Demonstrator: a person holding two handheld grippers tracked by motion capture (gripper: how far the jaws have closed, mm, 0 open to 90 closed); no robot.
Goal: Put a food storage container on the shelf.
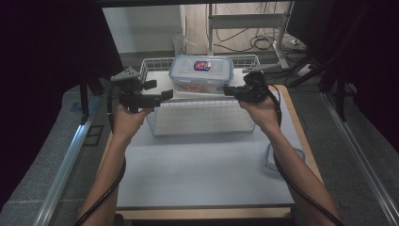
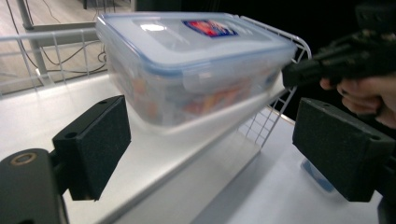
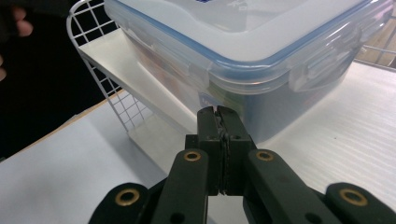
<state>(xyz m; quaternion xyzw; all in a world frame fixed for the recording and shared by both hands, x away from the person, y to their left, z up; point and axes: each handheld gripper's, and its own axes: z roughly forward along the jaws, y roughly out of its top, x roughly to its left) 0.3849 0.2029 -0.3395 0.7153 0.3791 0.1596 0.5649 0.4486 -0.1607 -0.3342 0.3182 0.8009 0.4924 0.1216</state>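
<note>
Grey tabletop (image 1: 202, 169) carries a white wire basket (image 1: 155, 63), and on the shelf inside it sits the clear lidded food container (image 1: 201, 71) with a blue seal, its long axis running across the table. It lies between the two tools: the left gripper (image 1: 165, 95) hangs just beside its left end with jaws spread wide and nothing between them; the right gripper (image 1: 228, 91) is pinched closed on nothing, its tip near the box's right wall. Both look about equally close. A second container (image 1: 270, 157) rests near the right forearm. Cables trail on the floor beyond.
</note>
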